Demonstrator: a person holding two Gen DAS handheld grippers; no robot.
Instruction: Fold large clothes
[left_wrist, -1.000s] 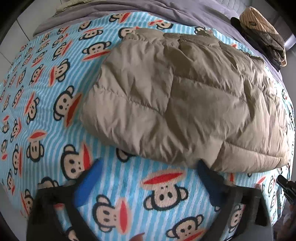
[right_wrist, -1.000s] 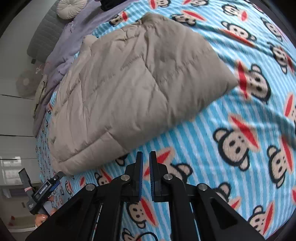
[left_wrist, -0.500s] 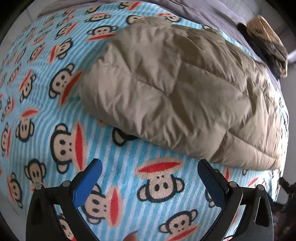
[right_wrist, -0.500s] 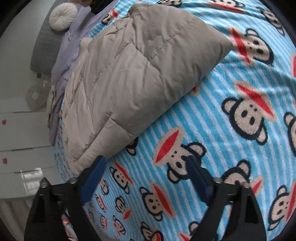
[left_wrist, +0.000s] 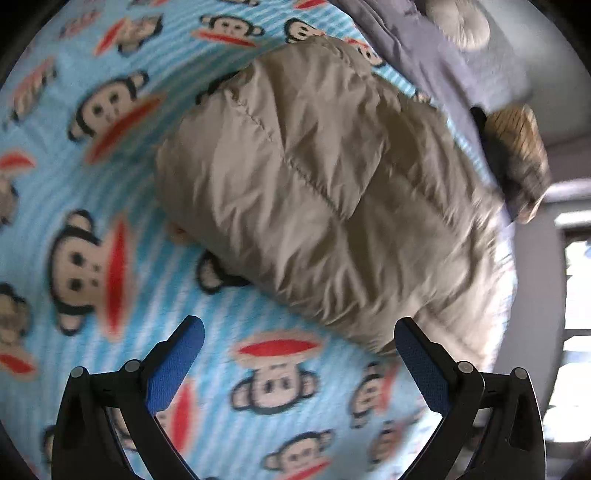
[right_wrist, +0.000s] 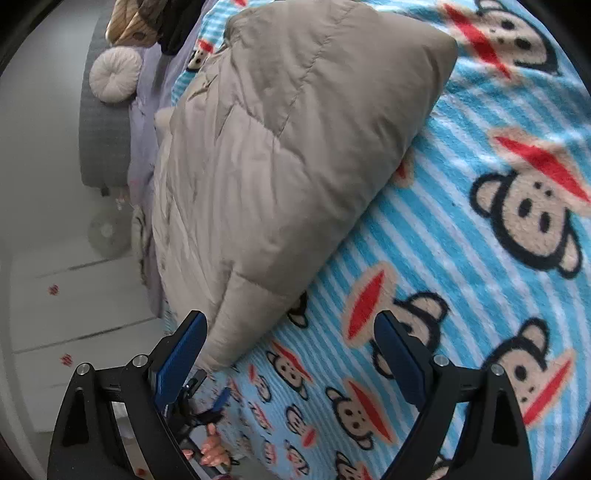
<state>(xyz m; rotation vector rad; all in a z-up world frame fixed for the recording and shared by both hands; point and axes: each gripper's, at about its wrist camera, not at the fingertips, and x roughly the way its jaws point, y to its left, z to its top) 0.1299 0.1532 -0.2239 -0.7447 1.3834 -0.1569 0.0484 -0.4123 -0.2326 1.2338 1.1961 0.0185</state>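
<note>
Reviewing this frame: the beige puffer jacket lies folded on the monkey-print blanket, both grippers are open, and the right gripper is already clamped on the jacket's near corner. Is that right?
Not quite. The right gripper is not clamped on anything: in the right wrist view its jaws have just been opening and stand wide, the beige puffer jacket corner between them unpinched. The jacket does lie folded on the monkey-print blanket, and the left gripper is open.

The left wrist view is motion-blurred, smearing the monkey-print blanket (left_wrist: 110, 266) and the puffer jacket's (left_wrist: 332, 192) far end. The jacket hides its underlying folds. In the right wrist view, fingers (right_wrist: 212, 448) are half-hidden behind the right claw (right_wrist: 291, 350).
</note>
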